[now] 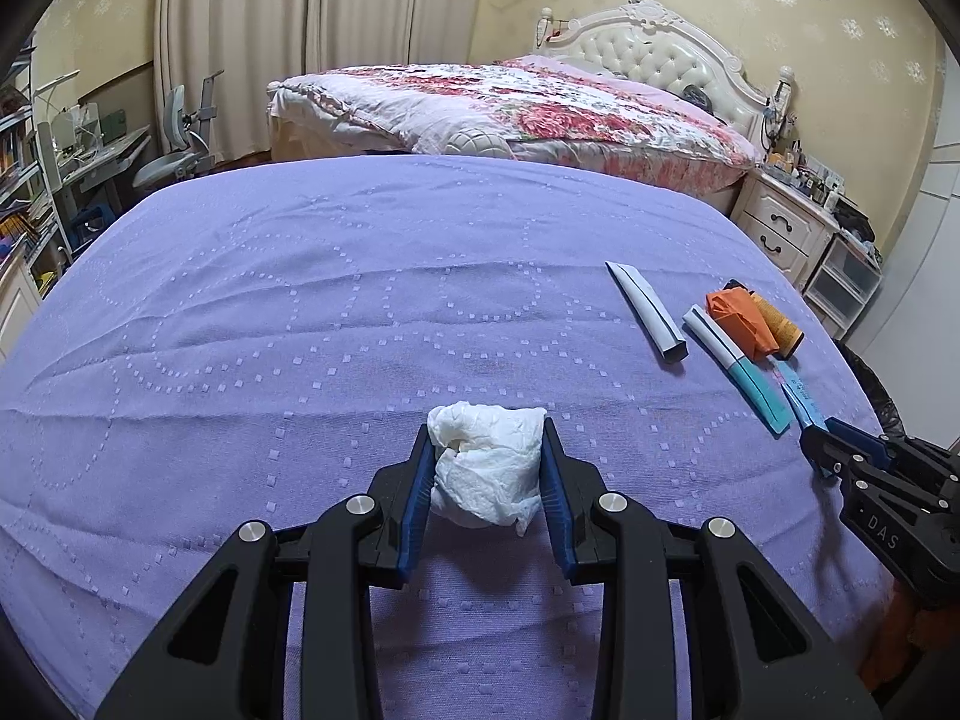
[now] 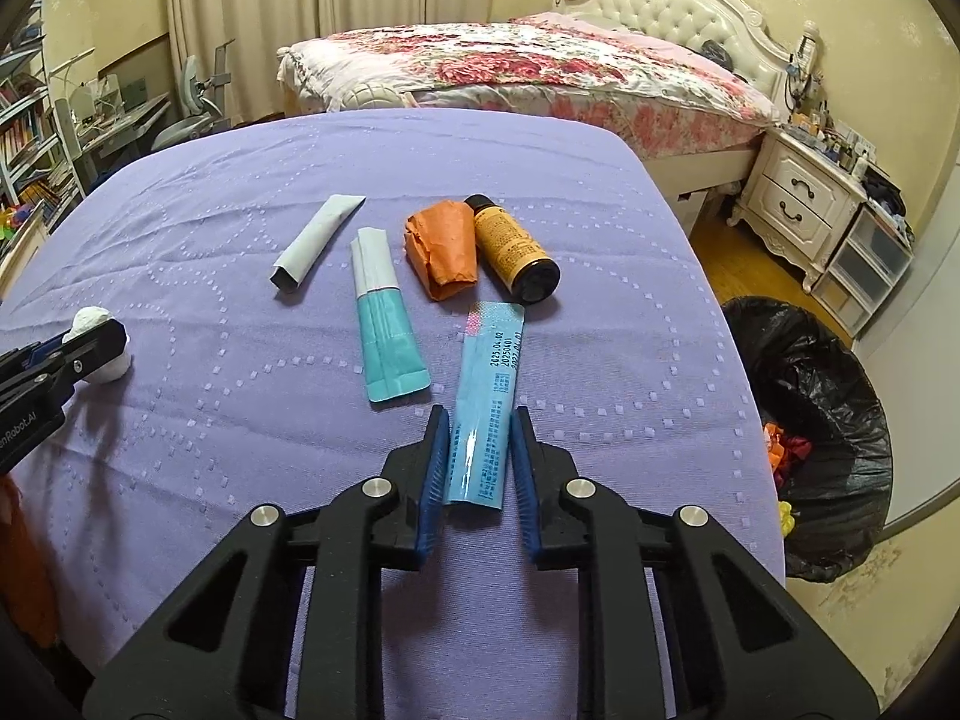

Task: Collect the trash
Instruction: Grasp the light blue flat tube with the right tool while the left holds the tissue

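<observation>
My left gripper (image 1: 487, 441) is shut on a crumpled white tissue (image 1: 487, 468) on the purple tablecloth (image 1: 300, 312); it also shows at the left of the right wrist view (image 2: 99, 339). My right gripper (image 2: 479, 420) has its jaws on both sides of a flat blue sachet (image 2: 486, 408), touching or nearly touching it. Beyond lie a teal and white tube (image 2: 384, 324), a grey tube (image 2: 315, 243), a crumpled orange paper (image 2: 444, 255) and a brown bottle with a yellow label (image 2: 516, 249) on its side.
A bin lined with a black bag (image 2: 822, 438) stands on the floor right of the table, with colourful scraps inside. Behind the table are a bed (image 2: 528, 72), a white nightstand (image 2: 804, 198) and a desk with a chair (image 2: 180, 114) at left.
</observation>
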Tool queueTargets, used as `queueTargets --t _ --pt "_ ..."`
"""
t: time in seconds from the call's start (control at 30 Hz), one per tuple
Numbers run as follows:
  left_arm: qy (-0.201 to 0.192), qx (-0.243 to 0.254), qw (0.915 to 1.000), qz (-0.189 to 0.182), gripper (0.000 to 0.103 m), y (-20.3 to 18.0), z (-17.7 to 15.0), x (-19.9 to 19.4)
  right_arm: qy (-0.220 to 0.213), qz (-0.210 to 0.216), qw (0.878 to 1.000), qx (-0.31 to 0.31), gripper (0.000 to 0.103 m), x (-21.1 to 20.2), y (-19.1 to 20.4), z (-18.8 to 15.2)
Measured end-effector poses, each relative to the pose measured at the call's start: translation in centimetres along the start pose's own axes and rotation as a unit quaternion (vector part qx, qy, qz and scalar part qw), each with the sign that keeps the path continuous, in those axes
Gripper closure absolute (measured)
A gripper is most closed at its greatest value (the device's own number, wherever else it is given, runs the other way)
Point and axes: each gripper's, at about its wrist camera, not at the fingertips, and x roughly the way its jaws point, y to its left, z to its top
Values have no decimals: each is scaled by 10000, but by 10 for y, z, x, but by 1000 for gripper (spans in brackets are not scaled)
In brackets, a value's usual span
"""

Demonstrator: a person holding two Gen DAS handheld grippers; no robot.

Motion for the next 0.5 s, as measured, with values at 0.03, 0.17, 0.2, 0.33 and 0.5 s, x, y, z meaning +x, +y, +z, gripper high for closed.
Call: queueTargets --t 0.03,0.17,0.2,0.33,0.5 --pt "-8 3 10000 4 69 0 0 0 1 1 10000 1 83 0 0 0" --pt "-46 23 10000 23 69 -1 0 -2 -5 17 10000 22 85 -1 0 0" --pt "-55 24 10000 25 69 -1 0 -3 -9 26 10000 32 85 -1 0 -1" --pt "-85 20 10000 47 69 -1 -1 -5 -40 67 10000 56 86 -4 0 -2" --pt "-120 14 9999 81 69 -2 -2 -10 -82 91 9999 95 86 -9 -2 -5"
